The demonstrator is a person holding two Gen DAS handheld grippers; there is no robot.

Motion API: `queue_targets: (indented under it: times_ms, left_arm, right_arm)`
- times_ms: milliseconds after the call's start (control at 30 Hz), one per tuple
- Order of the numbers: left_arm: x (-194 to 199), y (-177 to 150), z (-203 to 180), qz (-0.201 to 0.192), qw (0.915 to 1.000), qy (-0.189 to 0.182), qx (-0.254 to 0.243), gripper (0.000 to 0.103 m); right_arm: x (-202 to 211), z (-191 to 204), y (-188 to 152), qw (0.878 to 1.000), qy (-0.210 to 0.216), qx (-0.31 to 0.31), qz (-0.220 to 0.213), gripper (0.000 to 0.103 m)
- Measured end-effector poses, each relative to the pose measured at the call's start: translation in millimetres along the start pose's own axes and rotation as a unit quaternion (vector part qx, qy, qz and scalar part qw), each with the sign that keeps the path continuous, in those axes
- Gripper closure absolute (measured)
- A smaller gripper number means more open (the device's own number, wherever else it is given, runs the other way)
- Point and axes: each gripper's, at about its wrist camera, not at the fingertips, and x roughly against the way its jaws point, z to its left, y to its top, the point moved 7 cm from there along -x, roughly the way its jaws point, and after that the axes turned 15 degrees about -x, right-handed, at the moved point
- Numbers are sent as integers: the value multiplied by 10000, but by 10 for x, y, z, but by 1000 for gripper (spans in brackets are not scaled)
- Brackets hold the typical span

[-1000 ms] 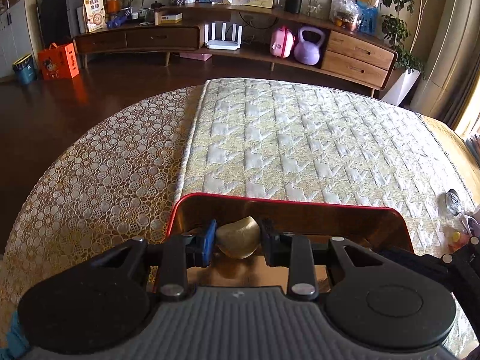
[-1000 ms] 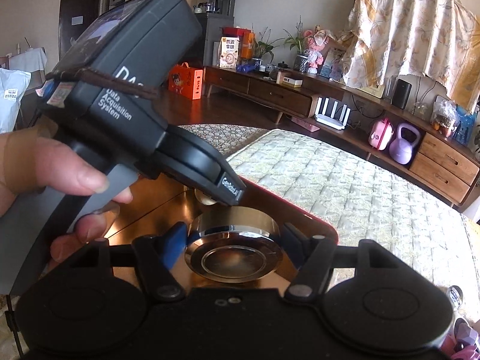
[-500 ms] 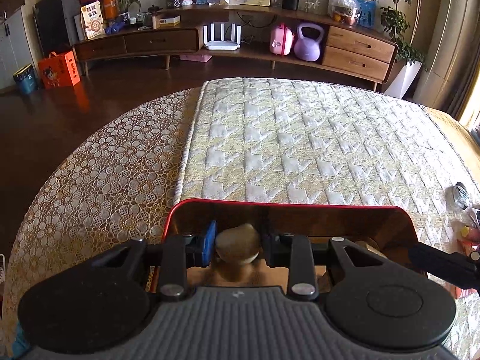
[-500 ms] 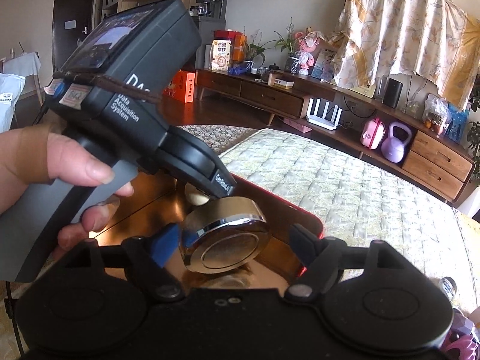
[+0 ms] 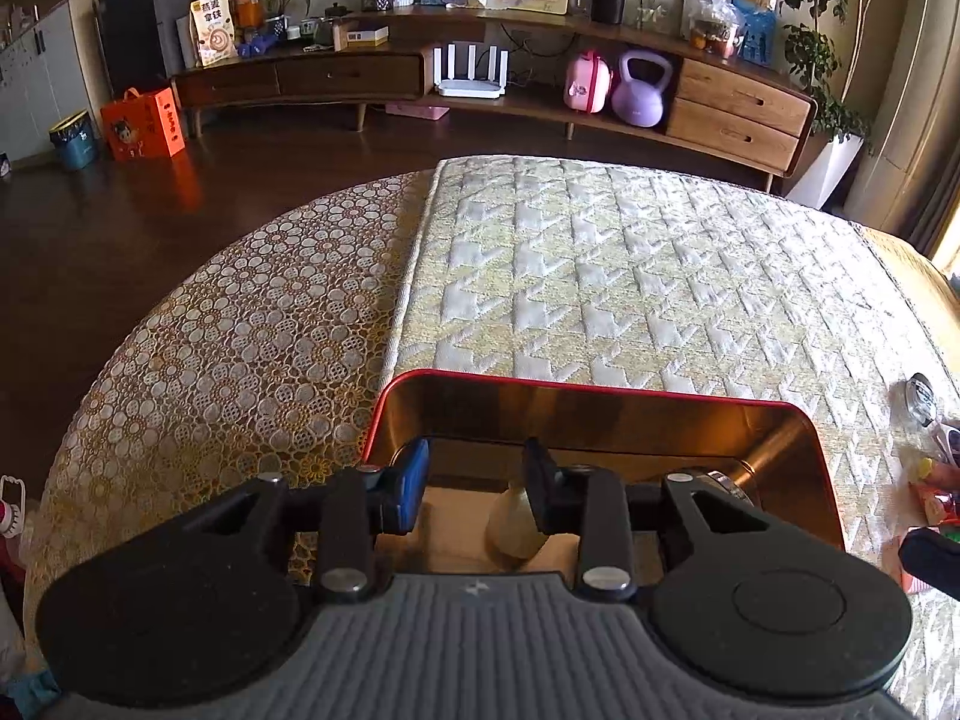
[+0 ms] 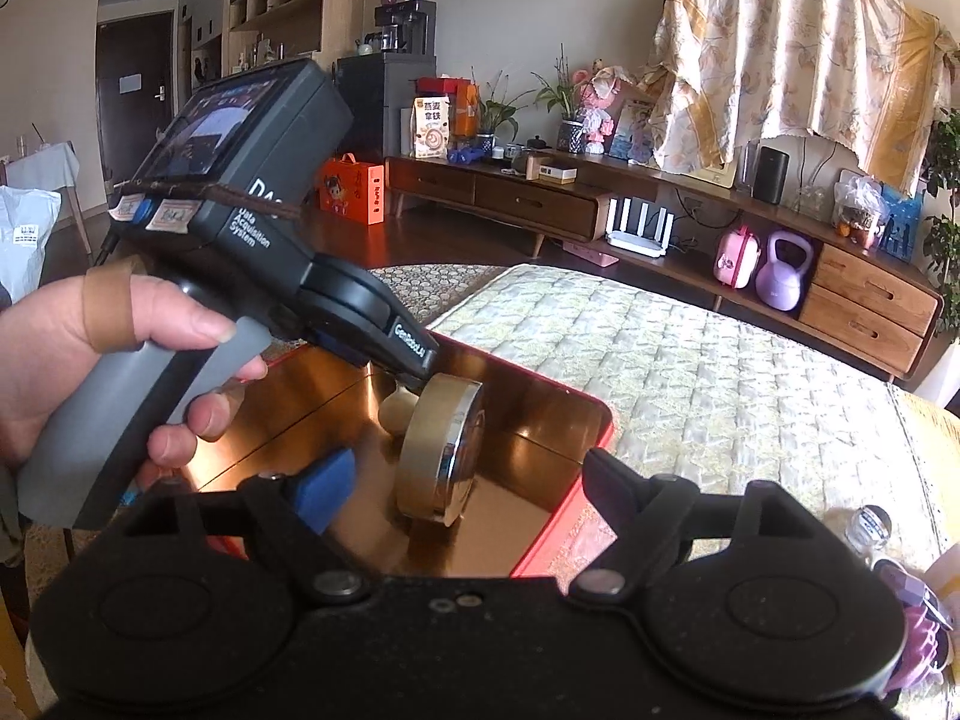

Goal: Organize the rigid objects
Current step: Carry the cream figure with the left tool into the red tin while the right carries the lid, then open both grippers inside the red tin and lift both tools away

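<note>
We see the left gripper (image 5: 474,483) spread open over the red-rimmed, gold-lined metal tray (image 5: 600,387), a pale beige stone-like piece (image 5: 510,525) lying free beside its right finger. Our right gripper (image 6: 456,477) is likewise open; the round gold-and-chrome disc (image 6: 441,450) stands on edge in the tray, apparently unsupported. The left gripper's grey handle (image 6: 126,420) blocks the tray's left half. A small glass jar (image 6: 870,525) lies on the quilted cream mattress (image 5: 630,276).
</note>
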Motion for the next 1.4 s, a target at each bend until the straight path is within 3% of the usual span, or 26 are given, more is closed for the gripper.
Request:
queue_targets:
  times_ms: [67,300,433,667,800,867,1067,1167,1400]
  left_arm:
    - [87,-17,-4,-55,10000,-25,31,56]
    - [389,-69,-69,-193,9997,-119,85,54]
    - [586,-124,-157,-301,9994,-166,25,47]
    - [926,-266,-381,-451,9982,-393,-17,46]
    - [1133,-347,-575,-604,9970,-459,-164,45]
    - [1244,-385,-689,-705,9960,-505,-227,37]
    - [1509,-485,-1047,-920,9925,-719,-361,30]
    - [1593,-531,-1227,-1017,9907,-796,-426,22]
    - [1654,-628,-1666,-1104,9874,-939,-633,19]
  right_arm:
    - [95,-43,9,10000,-22,-45,-31,20]
    - [468,-196,-34,9996,-180,-200,-93,19]
    - [696,-293,-67,9990,-240,-355,-149,18]
    - [1063,-438,-176,9971,-423,-582,-236,16]
    - [1226,-514,-256,9961,-521,-658,-272,15]
    - [1315,-569,-305,9954,-597,-677,-314,15]
    - [1576,-840,-416,9908,-732,-1052,-436,13]
    - [1683,-995,-493,9878,-868,-1198,-476,10]
    - [1920,-1359,-649,9796,-1199,-1491,-618,0]
